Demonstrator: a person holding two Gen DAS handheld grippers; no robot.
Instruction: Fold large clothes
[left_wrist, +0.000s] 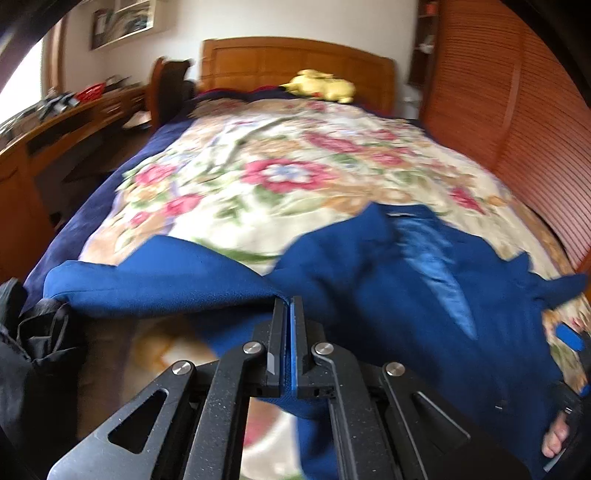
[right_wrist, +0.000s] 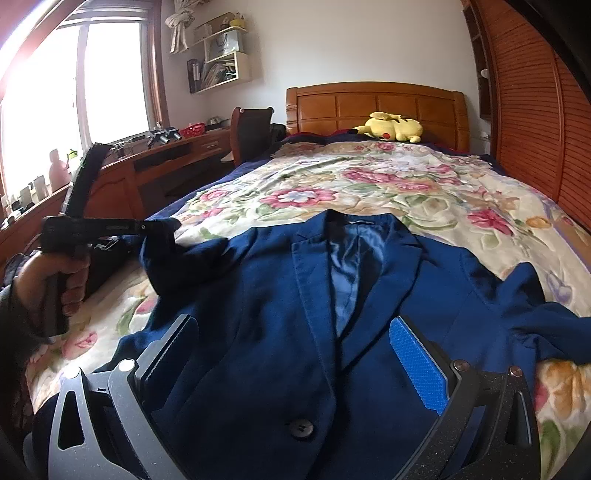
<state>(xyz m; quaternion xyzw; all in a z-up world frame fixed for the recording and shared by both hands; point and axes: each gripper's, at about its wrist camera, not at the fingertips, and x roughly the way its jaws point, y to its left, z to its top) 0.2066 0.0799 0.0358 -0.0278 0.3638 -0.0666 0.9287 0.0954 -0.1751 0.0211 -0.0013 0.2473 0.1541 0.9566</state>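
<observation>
A dark blue suit jacket (right_wrist: 258, 314) lies face up on the flowered bedspread (right_wrist: 369, 184), its lapels and one button showing. My left gripper (left_wrist: 288, 303) is shut on the blue cloth of the jacket's left sleeve. In the right wrist view, a hand holds that left gripper (right_wrist: 147, 226) at the left, with the sleeve end (right_wrist: 162, 251) lifted off the bed and hanging from it. My right gripper (right_wrist: 295, 325) stands open low over the jacket's front, one finger on each side of the lapels and nothing pinched. The other sleeve (right_wrist: 546, 317) lies crumpled at the right.
A yellow plush toy (right_wrist: 391, 127) rests by the wooden headboard (right_wrist: 373, 103). A slatted wooden wardrobe (right_wrist: 535, 110) runs along the bed's right side. A desk (right_wrist: 155, 166) and a chair (right_wrist: 251, 125) stand at the left under the window. Dark clothing (left_wrist: 33, 350) hangs at the bed's near left corner.
</observation>
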